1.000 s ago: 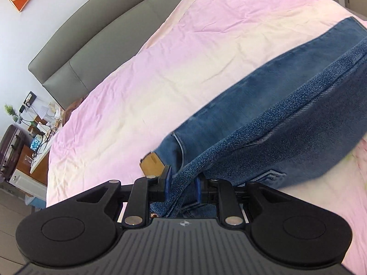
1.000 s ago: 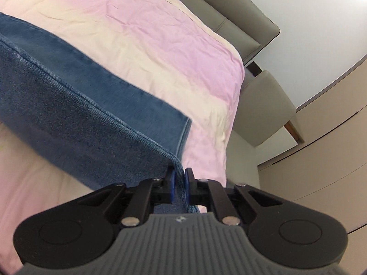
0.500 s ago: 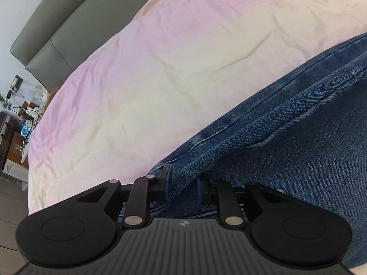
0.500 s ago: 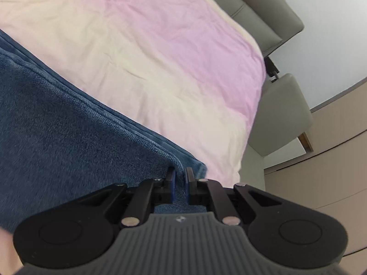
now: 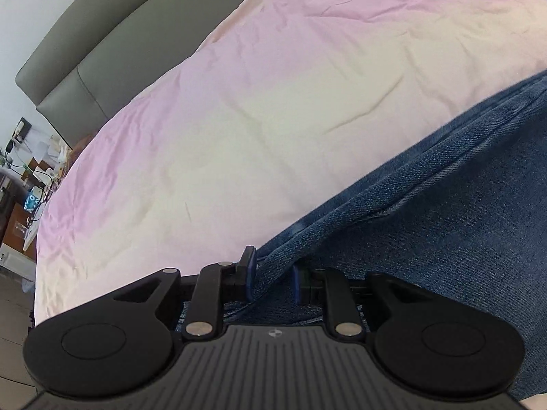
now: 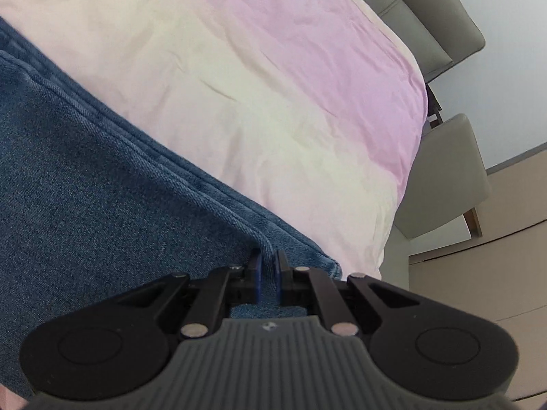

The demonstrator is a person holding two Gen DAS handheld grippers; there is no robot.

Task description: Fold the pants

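Observation:
Blue denim pants [image 5: 444, 246] lie folded lengthwise on a pink and cream bed sheet [image 5: 273, 102]. My left gripper [image 5: 271, 275] is shut on the folded edge of the pants, low over the sheet. In the right wrist view the pants [image 6: 85, 188] fill the left side. My right gripper [image 6: 267, 271] is shut on their edge near the corner by the bed's right side. Several layered denim seams run along the far edge.
A grey padded headboard [image 5: 102, 51] runs along the far side of the bed. A cluttered bedside table [image 5: 24, 171] stands at the left. A grey chair [image 6: 444, 177] and beige wardrobe doors [image 6: 495, 273] stand to the right of the bed.
Both grippers have carried the held layer of the pants forward and down over the layer beneath. The waistband and leather patch are now covered, and the pants lie flatter.

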